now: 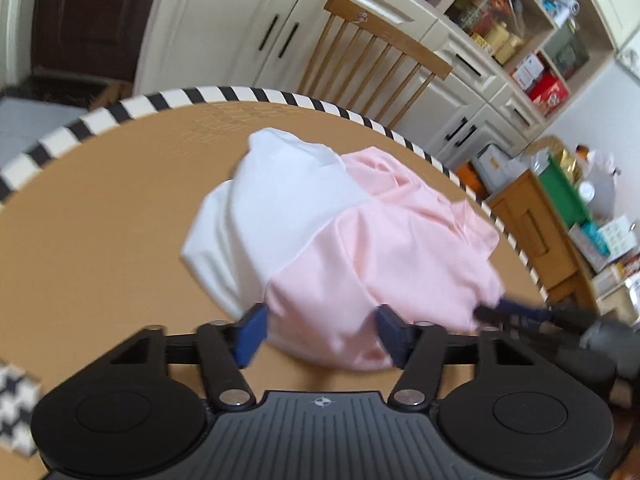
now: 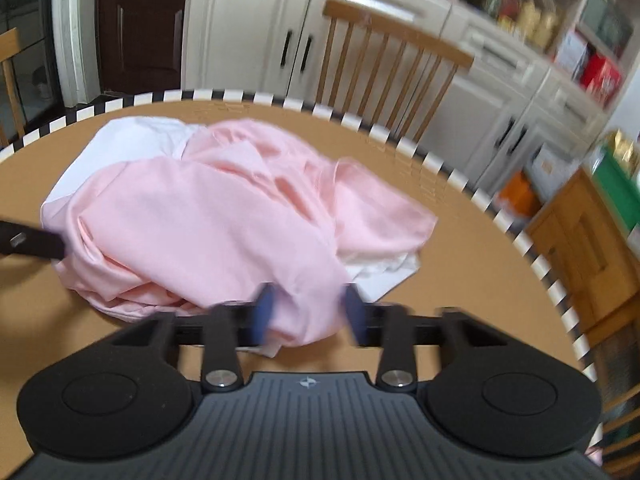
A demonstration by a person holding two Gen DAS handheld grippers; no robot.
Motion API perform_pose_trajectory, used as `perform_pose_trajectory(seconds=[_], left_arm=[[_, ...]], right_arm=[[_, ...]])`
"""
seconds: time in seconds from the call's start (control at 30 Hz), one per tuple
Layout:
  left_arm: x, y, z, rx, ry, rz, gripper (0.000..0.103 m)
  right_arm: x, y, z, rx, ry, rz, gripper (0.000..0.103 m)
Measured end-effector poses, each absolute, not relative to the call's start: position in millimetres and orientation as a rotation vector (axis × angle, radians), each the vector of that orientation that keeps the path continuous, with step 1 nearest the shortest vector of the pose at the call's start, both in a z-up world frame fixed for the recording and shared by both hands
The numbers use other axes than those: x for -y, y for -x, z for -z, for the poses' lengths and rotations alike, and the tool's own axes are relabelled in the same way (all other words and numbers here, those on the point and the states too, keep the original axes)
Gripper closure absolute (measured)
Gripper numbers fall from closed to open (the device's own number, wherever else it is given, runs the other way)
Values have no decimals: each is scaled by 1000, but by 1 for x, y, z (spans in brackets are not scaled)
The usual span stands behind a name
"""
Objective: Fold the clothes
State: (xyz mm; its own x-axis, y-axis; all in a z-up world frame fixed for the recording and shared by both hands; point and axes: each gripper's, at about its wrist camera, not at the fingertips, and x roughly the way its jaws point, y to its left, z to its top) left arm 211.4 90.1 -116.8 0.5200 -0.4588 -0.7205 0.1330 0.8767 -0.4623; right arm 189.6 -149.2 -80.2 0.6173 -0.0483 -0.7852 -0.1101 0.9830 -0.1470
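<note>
My left gripper points down at a crumpled pink garment heaped on the tan round table, and a fold of that pink cloth lies between its two blue pads. The pads stand apart on either side of the fold, and I cannot tell whether they press on it. Just beyond and to the left of this gripper a white garment lies partly under the pink one. My right gripper also points down at the heap, from its nearer right edge, and a bunched fold of the pink garment sits between its blue pads, which are drawn in close against the cloth on both sides, pinching it. Motion blur softens those pads. To the right of that fold a corner of the white garment peeks out from under the pink, flat on the table. The table's black-and-white striped rim curves past the heap, and behind it stand a wooden chair and cream cabinets. From each gripper I see the other at the side: the right one at the far right edge of the heap, the left at its left edge.
</note>
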Motion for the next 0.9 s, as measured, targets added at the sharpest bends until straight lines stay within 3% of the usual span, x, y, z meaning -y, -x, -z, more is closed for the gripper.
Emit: perform_pose_trajectory(seconds=[0.07,0.13,0.3,0.73,0.9], left_arm=[[-88,-227,128,-1006,399,363,65],[-88,-235,135,-1030,438,366,96],[-91,-240,132,-999,499,393,99],[-90,-215,2,-758,465,548,99],[-99,-180,-66,-652,463,595,99]], right_arm=[[151,-191,84,-926,150,-52,94],[149,-189,85,-925,138,-80,99],[144,-184,73,-895,120,-111,100],[163,-161,-13,-735,16,-194,102],[192,-133,-85,-571,-73,-226,102]])
